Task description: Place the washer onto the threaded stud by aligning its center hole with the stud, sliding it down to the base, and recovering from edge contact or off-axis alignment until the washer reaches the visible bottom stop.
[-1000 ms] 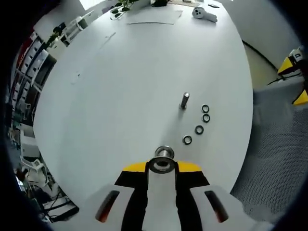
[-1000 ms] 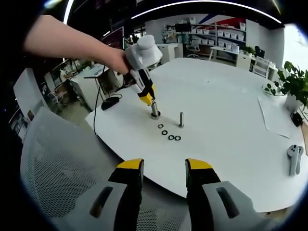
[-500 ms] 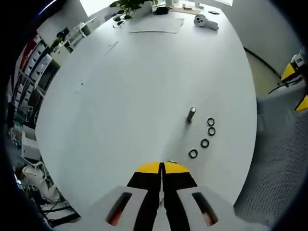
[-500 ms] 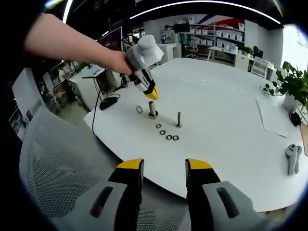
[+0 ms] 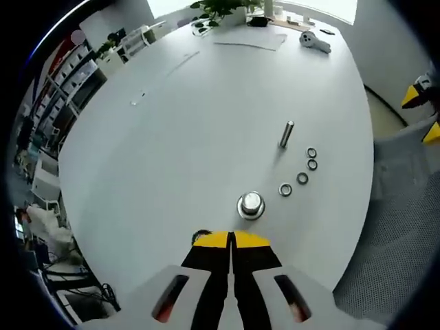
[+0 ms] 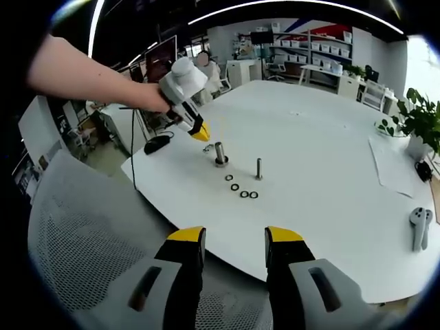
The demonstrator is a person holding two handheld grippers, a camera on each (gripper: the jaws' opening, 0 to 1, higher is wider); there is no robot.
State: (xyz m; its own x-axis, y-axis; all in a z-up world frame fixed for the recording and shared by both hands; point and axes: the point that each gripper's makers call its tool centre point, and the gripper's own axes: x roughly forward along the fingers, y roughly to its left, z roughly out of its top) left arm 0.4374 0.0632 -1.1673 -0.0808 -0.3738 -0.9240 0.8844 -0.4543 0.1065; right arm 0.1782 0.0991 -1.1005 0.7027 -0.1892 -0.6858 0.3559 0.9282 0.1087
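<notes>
A thick stud on a wide round base [image 5: 251,205] stands on the white table [image 5: 179,137], just ahead of my left gripper [image 5: 231,240], whose jaws are shut with nothing between them. A loose washer [image 5: 201,235] lies on the table by the left jaw tip, partly hidden. A thin stud [image 5: 286,134] stands farther off, with several washers [image 5: 302,178] in a row beside it. In the right gripper view, the left gripper [image 6: 198,132] hovers up and left of the thick stud [image 6: 220,154], and the loose washer [image 6: 206,147] lies between them. My right gripper [image 6: 234,240] is open over the table's near edge.
A grey mesh chair [image 6: 89,261] sits below the near table edge [image 6: 206,240]. A white controller [image 6: 419,227], a sheet of paper [image 6: 395,165] and a potted plant [image 6: 412,124] are at the far right. A dark mouse-like object [image 6: 158,144] lies at the left edge.
My left gripper had a washer at its tips over the thick stud; it then shut and pulled back from the stud. The washer now lies on the table beside the stud. My right gripper held still.
</notes>
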